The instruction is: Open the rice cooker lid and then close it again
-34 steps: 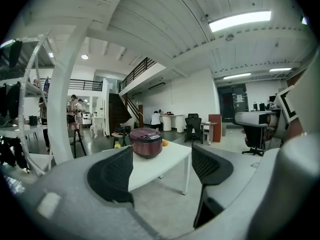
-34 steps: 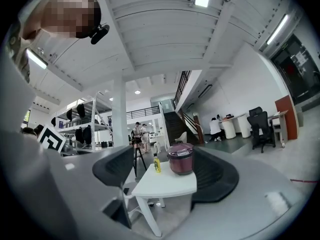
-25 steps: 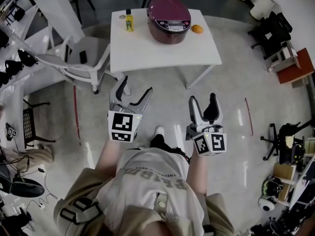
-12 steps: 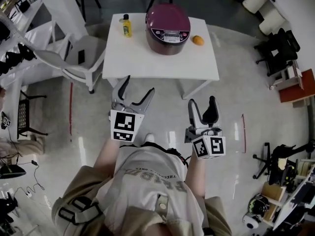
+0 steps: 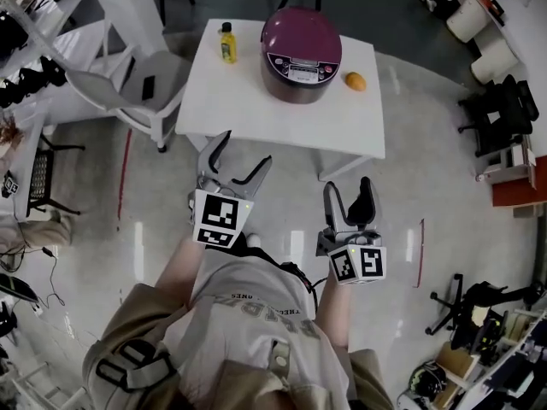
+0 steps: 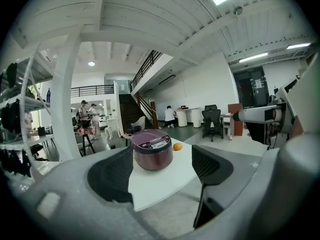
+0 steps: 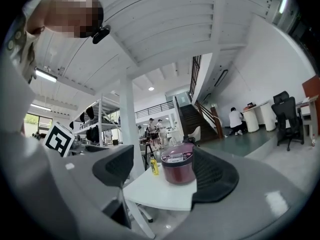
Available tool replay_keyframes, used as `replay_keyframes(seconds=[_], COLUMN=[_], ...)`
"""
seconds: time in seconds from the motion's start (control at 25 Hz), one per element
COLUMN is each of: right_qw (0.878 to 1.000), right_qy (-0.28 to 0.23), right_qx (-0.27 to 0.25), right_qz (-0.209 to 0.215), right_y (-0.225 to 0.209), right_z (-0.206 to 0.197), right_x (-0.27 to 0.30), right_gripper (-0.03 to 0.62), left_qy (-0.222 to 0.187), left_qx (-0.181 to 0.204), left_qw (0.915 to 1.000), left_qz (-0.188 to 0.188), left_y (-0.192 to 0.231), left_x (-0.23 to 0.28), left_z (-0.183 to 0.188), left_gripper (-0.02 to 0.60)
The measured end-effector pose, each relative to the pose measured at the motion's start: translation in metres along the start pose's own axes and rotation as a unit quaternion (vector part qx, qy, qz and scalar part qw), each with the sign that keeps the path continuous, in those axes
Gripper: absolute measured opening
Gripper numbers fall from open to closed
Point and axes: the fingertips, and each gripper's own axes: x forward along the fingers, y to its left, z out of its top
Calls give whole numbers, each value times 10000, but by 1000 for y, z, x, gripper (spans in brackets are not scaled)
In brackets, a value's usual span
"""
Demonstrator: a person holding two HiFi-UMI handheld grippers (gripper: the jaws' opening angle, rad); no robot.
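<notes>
The maroon rice cooker [image 5: 301,43] stands with its lid down at the far middle of the white table [image 5: 256,114], a small yellow bottle [image 5: 227,43] to its left and an orange fruit [image 5: 355,81] to its right (both apart from it). The left gripper [image 5: 244,150] and the right gripper [image 5: 348,186] are held over the floor short of the table's near edge, pointing towards it. Each has its jaws spread wide with nothing gripped; in each gripper view the cooker only shows far off in the gap. A white chair [image 5: 141,92] stands beside the table's left end.
</notes>
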Motion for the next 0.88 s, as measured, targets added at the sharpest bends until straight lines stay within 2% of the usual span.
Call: replay_keyframes(seconds=[0.4, 0.88], right_qw=[9998, 9999], right_qy=[75, 119], right_qx=[155, -15], right_qz=[47, -21], right_y=[-22, -57], right_z=[-12, -13], right_x=[30, 91], right_gripper=[341, 341], left_qy=[239, 139], left_qx=[62, 23], left_qw=[9997, 9999], left_qz=[65, -67], left_y=[6, 31], left_x=[27, 99], left_z=[-10, 3], left_gripper=[380, 380])
